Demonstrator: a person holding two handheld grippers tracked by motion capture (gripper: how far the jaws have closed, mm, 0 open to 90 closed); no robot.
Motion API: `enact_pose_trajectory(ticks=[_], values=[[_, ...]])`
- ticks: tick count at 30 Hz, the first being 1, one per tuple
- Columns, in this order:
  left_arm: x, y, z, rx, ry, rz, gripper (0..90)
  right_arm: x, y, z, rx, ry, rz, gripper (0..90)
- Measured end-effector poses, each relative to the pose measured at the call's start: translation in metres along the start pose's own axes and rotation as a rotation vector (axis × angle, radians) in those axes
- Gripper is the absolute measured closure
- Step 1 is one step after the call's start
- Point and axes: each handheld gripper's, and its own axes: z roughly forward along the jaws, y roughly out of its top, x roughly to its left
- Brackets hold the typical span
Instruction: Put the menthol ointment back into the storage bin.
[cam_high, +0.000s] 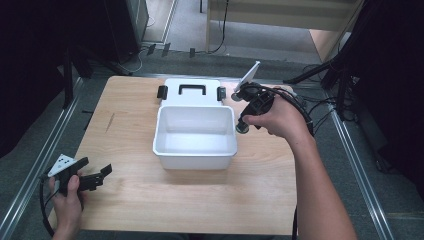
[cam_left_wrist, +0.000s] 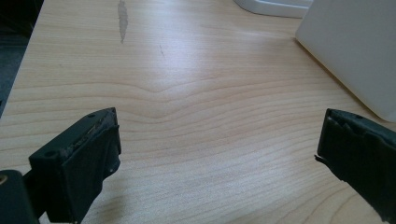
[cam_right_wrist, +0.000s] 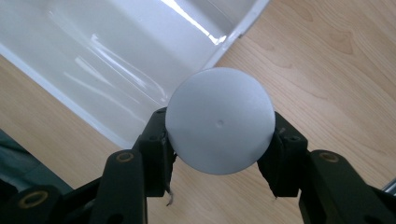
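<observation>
I have a white ball (cam_right_wrist: 219, 120) clamped in my right gripper (cam_right_wrist: 219, 140); both black jaws press its sides, one on each flank, so the gripper is closed on it about as far as the ball lets it go. Just beyond the ball, past the jaw tips, lies the white plastic box (cam_right_wrist: 116, 60), its rim passing close behind the ball, with bare table (cam_right_wrist: 327, 70) off to the other side.

From the high view I see the right gripper (cam_high: 243, 120) held at the box's (cam_high: 195, 150) right rim, near its far corner, my hand wrapped round its body. The ball itself I cannot make out from up there; the gripper's own view is what shows the grip. The high view adds what the gripper view lacks: the box's lid (cam_high: 192, 91), with a black handle and two black latches, lies flat just behind the box.

My left gripper (cam_high: 92, 177) sits well apart, near the table's (cam_high: 200, 200) front left corner. Its own view shows the left gripper (cam_left_wrist: 217, 149) with jaws standing wide open over bare wood, nothing between them, and a white wall of the box (cam_left_wrist: 355, 51) ahead to one side.
</observation>
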Motion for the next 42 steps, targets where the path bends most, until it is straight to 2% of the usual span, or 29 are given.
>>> enact_pose_trajectory(ticks=[10, 22, 23, 24, 25, 27, 28, 30, 31, 33, 34, 35, 36, 37, 40, 42], values=[[0.000, 0.000, 0.000, 0.002, -0.001, 0.000, 0.0, 0.014, 0.013, 0.003, -0.009, 0.022, -0.045, 51.8], [0.000, 0.000, 0.000, 0.004, -0.002, 0.000, 0.0, 0.030, 0.027, 0.015, -0.008, 0.045, -0.129, 51.8], [0.000, 0.000, 0.000, 0.005, -0.002, 0.001, 0.0, 0.033, 0.029, 0.018, -0.006, 0.044, -0.154, 51.8], [0.000, 0.000, 0.000, 0.005, -0.002, 0.001, 0.0, 0.033, 0.029, 0.018, -0.006, 0.044, -0.154, 51.8], [0.000, 0.000, 0.000, 0.004, -0.001, 0.001, 0.0, 0.035, 0.031, 0.020, -0.005, 0.047, -0.188, 51.7], [0.000, 0.000, 0.000, 0.005, -0.003, 0.001, 0.0, 0.037, 0.031, 0.022, -0.003, 0.046, -0.196, 51.8], [0.000, 0.000, 0.000, 0.005, -0.003, 0.002, 0.0, 0.039, 0.033, 0.026, -0.005, 0.036, -0.253, 51.8], [0.000, 0.000, 0.000, 0.006, -0.003, 0.002, 0.0, 0.039, 0.033, 0.028, -0.004, 0.033, -0.272, 51.7], [0.000, 0.000, 0.000, 0.006, -0.003, 0.002, 0.0, 0.041, 0.033, 0.033, -0.005, 0.019, -0.319, 51.7], [0.000, 0.000, 0.000, 0.006, -0.003, 0.002, 0.0, 0.041, 0.033, 0.036, -0.006, 0.013, -0.362, 51.7], [0.000, 0.000, 0.000, 0.006, -0.003, 0.002, 0.0, 0.041, 0.033, 0.036, -0.006, 0.013, -0.362, 51.7], [0.000, 0.000, 0.001, 0.006, -0.004, 0.002, 0.0, 0.041, 0.033, 0.040, -0.008, 0.016, -0.392, 51.7], [0.000, 0.000, 0.001, 0.006, -0.004, 0.002, 0.0, 0.041, 0.033, 0.040, -0.008, 0.016, -0.392, 51.7], [0.000, 0.000, 0.001, 0.006, -0.004, 0.003, 0.0, 0.041, 0.032, 0.043, -0.007, 0.015, -0.418, 51.7], [0.000, 0.000, 0.001, 0.007, -0.003, 0.004, 0.0, 0.042, 0.032, 0.047, -0.006, 0.014, -0.440, 51.7], [0.000, 0.000, 0.001, 0.008, -0.003, 0.004, 0.0, 0.044, 0.030, 0.055, 0.005, 0.032, -0.469, 51.8]])
